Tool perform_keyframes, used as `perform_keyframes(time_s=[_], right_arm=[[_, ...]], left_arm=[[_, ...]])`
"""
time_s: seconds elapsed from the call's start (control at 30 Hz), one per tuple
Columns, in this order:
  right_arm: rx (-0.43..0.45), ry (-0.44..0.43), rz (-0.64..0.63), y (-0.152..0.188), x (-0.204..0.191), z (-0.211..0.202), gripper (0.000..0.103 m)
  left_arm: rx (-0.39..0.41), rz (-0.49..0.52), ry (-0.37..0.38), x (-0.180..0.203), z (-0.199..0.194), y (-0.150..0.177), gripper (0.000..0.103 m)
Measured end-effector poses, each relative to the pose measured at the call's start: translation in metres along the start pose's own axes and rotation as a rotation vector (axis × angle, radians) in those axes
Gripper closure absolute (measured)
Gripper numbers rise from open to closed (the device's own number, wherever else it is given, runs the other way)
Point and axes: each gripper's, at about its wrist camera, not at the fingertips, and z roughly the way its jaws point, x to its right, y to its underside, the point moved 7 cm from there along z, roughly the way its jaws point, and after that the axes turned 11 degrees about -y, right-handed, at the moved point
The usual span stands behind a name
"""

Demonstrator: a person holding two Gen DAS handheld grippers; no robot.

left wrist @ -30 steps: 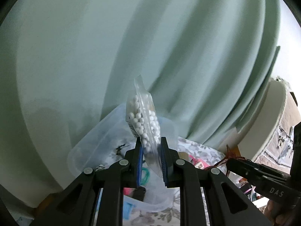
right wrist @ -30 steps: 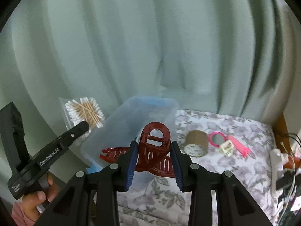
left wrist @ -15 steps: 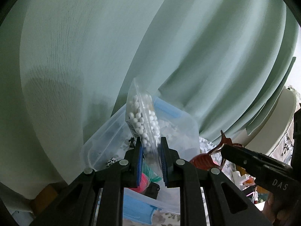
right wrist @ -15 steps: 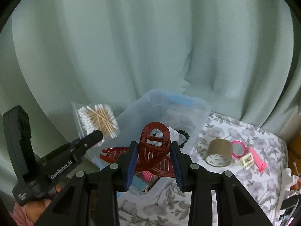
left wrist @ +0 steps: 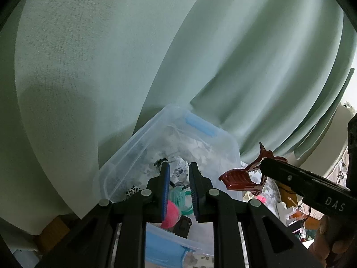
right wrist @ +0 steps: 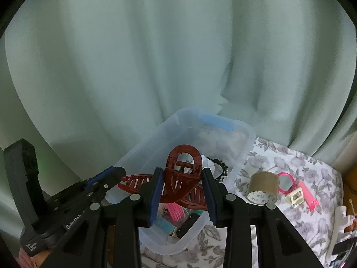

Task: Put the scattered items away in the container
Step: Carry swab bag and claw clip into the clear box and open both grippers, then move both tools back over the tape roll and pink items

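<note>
Two grippers hang over the clear plastic box (right wrist: 247,138), because that is where every loose thing must go. My right gripper (right wrist: 183,170) pinches a dark red hair claw clip (right wrist: 176,185) by its middle. The jaws press on both sides of the clip, so it sits straight and cannot swing. The clip is up in the air, just above the box, with one long toothed side sticking out toward 9 o'clock.

My left gripper (left wrist: 179,167) points down into the box too. Its jaws stand a little apart, with nothing between them. Pink and green bits already lie inside.

On the flowered cloth (right wrist: 290,163), at 3 o'clock from the box, a brown tape roll (right wrist: 263,187) and a pink mirror (right wrist: 285,182) wait. I think dropping the clip comes next.
</note>
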Motion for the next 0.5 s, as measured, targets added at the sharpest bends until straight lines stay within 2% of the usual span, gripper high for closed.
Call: perform_keyframes(time_s=[0.13,0.2,0.27,0.43,0.5], right_arm=[[0.001,0.013,-0.006,-0.001,0.001,0.001,0.063],[0.000,0.020,-0.009,-0.002,0.002,0.002,0.061],[0.006,0.021,-0.004,-0.002,0.004,0.000,0.059],[0.007,0.031,0.028,0.002,0.014,-0.003,0.058],[0.010,0.032,0.045,0.004,0.019,-0.006,0.058]], left_arm=[[-0.009,-0.004,-0.004,0.001,0.002,0.000,0.080],[-0.010,-0.005,-0.003,0.002,0.002,0.000,0.071],[-0.005,-0.002,-0.004,-0.006,-0.007,0.004,0.067],[-0.005,0.013,-0.016,-0.007,-0.012,0.010,0.064],[-0.005,0.023,-0.023,-0.005,-0.014,0.011,0.058]])
